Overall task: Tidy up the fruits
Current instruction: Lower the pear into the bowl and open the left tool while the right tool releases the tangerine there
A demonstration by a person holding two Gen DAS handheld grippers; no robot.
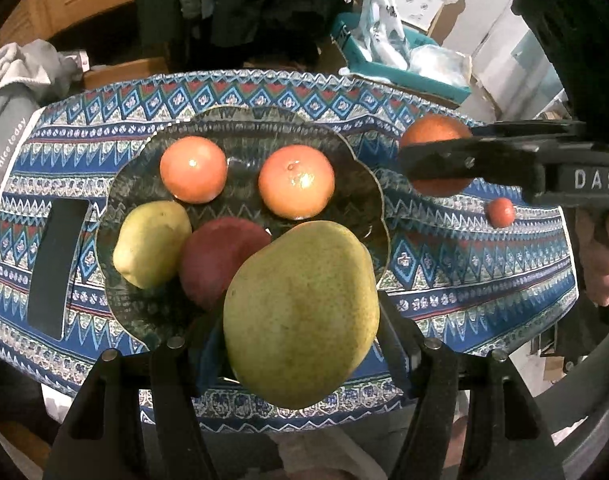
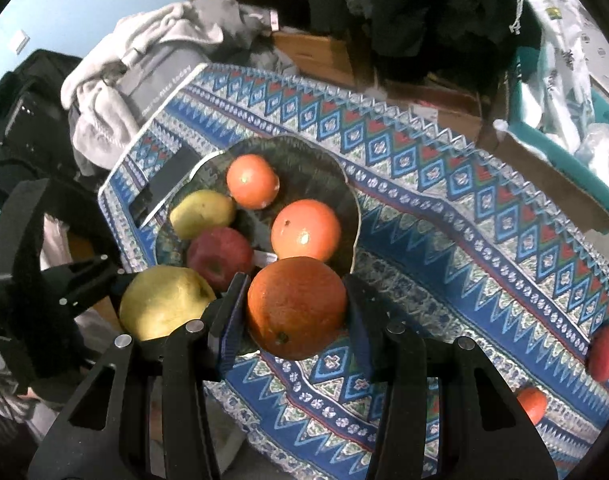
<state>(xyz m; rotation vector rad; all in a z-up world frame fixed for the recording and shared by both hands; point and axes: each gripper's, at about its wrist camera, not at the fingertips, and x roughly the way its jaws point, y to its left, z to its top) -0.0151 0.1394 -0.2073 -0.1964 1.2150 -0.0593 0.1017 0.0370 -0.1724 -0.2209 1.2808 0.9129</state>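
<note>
A dark glass plate (image 1: 360, 168) (image 2: 328, 172) on the patterned cloth holds two oranges (image 1: 193, 169) (image 1: 296, 181), a small green pear (image 1: 151, 243) and a red apple (image 1: 220, 260). My left gripper (image 1: 300, 320) is shut on a large green pear (image 1: 304, 316) above the plate's near edge; it also shows in the right wrist view (image 2: 160, 304). My right gripper (image 2: 296, 308) is shut on an orange (image 2: 296, 308) beside the plate; it shows in the left wrist view (image 1: 436, 132) too.
A black phone (image 1: 58, 268) lies left of the plate. A small red fruit (image 1: 500, 212) and another orange one (image 2: 532, 402) lie on the cloth (image 2: 464, 240) at the right, near a red fruit (image 2: 606, 352). Clothes, boxes and clutter surround the table.
</note>
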